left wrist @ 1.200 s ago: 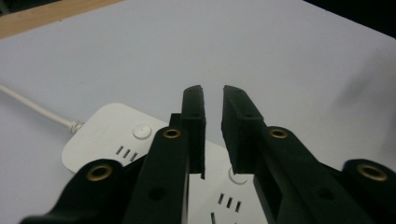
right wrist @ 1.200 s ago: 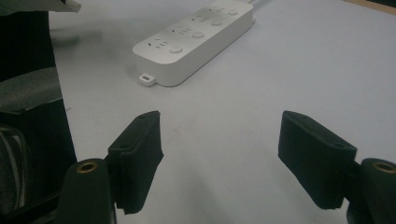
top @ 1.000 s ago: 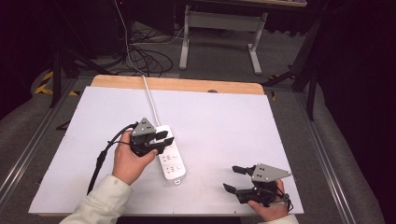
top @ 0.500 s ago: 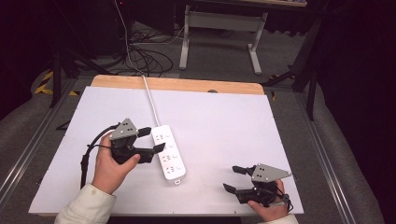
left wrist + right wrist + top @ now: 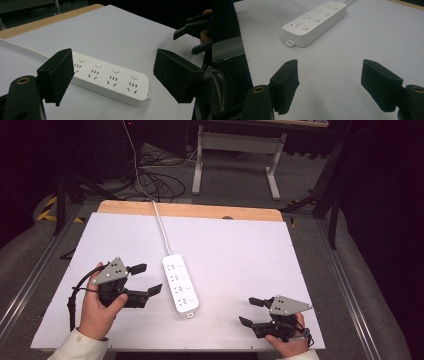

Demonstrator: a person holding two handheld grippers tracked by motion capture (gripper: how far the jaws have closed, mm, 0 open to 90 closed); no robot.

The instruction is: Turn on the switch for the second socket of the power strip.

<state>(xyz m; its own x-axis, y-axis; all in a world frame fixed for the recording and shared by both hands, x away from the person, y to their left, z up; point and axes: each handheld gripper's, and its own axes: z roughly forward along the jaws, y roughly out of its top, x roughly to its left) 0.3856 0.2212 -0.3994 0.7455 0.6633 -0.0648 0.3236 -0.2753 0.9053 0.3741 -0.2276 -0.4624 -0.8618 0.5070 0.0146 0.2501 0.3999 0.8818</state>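
Your work surface is a large white rectangular table top [image 5: 240, 255] with a strip of pale wood along its far edge. On it, a little left of centre, lies the white plastic four-socket power strip [image 5: 180, 284], flat, with its sockets and round buttons facing up and its long side running away from you. Its white cable [image 5: 161, 227] leaves the far end and runs over the far edge of the table.

Your left gripper [image 5: 145, 279], black with a grey three-cornered plate on top, sits in your left hand [image 5: 100, 307] just to the left of the strip, jaws pointing towards it. Those jaws have just been opening and now stand released, wide apart. In the left gripper view the strip [image 5: 110, 77] shows between the two black pads, but it lies beyond them and neither pad touches it.

Your right gripper [image 5: 247, 311] rests low near the table's near right corner, well apart from the strip. Its jaws are also released, with only bare table between them in the right gripper view, and the strip [image 5: 315, 21] lies farther off.
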